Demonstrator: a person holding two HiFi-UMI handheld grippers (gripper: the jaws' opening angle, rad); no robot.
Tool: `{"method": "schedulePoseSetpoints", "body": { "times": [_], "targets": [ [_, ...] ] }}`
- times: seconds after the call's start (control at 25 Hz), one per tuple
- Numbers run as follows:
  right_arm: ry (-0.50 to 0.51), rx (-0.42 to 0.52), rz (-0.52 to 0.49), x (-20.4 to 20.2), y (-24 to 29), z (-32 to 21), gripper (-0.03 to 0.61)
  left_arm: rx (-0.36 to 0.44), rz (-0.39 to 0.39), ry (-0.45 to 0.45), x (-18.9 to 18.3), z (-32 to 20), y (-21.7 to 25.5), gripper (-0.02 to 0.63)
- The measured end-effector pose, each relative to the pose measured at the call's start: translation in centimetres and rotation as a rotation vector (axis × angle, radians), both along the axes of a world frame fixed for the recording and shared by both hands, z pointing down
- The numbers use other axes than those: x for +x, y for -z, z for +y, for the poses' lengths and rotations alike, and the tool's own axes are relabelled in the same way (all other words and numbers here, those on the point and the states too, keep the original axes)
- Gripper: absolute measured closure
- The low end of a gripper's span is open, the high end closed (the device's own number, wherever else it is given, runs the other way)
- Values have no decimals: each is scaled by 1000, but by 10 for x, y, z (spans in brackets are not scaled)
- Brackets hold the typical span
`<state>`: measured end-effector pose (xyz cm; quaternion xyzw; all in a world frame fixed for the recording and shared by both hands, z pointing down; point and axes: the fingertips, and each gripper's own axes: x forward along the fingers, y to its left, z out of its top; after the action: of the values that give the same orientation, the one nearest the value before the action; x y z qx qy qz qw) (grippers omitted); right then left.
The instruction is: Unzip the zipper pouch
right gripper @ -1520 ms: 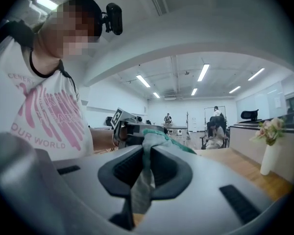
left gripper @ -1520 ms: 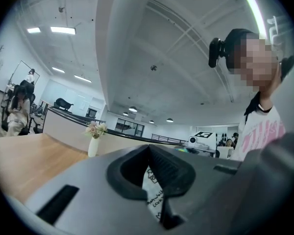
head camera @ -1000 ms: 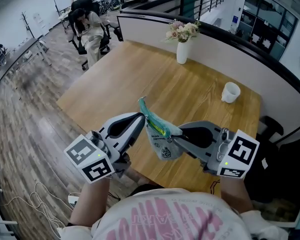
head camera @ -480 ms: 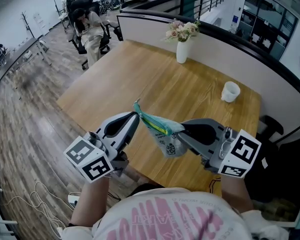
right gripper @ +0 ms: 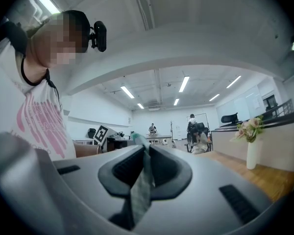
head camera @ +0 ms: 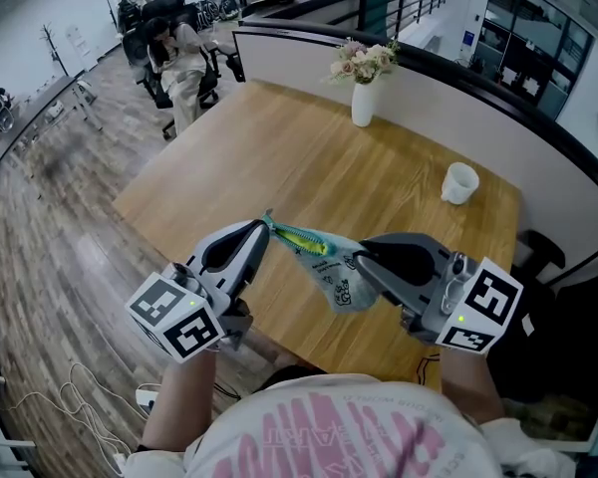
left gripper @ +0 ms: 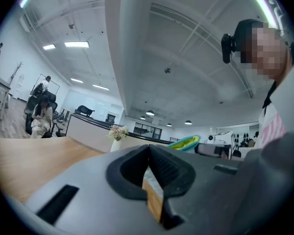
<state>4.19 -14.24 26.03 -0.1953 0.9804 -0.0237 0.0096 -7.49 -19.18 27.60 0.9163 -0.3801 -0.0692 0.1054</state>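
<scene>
A pale, see-through zipper pouch (head camera: 341, 279) with dark print hangs in the air over the near edge of the wooden table (head camera: 279, 147). Its teal zipper band (head camera: 301, 239) with a yellow-green lining stretches between both grippers. My left gripper (head camera: 265, 227) is shut on the zipper pull at the band's left end. My right gripper (head camera: 358, 263) is shut on the pouch's right top corner. In the right gripper view a strip of pouch fabric (right gripper: 143, 182) is pinched between the jaws of my right gripper (right gripper: 146, 153). In the left gripper view my left gripper (left gripper: 148, 150) has its jaws together, with the pouch rim (left gripper: 183, 142) just beyond.
A white vase of flowers (head camera: 363, 100) stands at the table's far edge and a white cup (head camera: 459, 183) at the right. People sit on office chairs (head camera: 179, 63) far left. Cables (head camera: 75, 396) lie on the wooden floor at my left.
My left gripper has drawn the zipper's teal end leftward and lower, so the band now lies flatter and longer. The pouch body and right gripper have shifted slightly right.
</scene>
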Motion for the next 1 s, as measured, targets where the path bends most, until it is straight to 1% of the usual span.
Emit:
{"method": "schedulePoseSetpoints", "body": {
  "times": [0.16,0.36,0.64,1.0],
  "targets": [
    [-25,18,-16,1,3,1,548,-8,-15,40,-8,-2,-4,607],
    [-59,25,-39,5,6,-1,548,-25,5,77,-25,-5,-8,607],
    [-82,21,-48,5,7,0,548,-24,15,79,-32,-6,-7,607],
    [-137,3,-60,10,5,-3,548,-46,36,93,-49,-13,-14,607]
  ]
}}
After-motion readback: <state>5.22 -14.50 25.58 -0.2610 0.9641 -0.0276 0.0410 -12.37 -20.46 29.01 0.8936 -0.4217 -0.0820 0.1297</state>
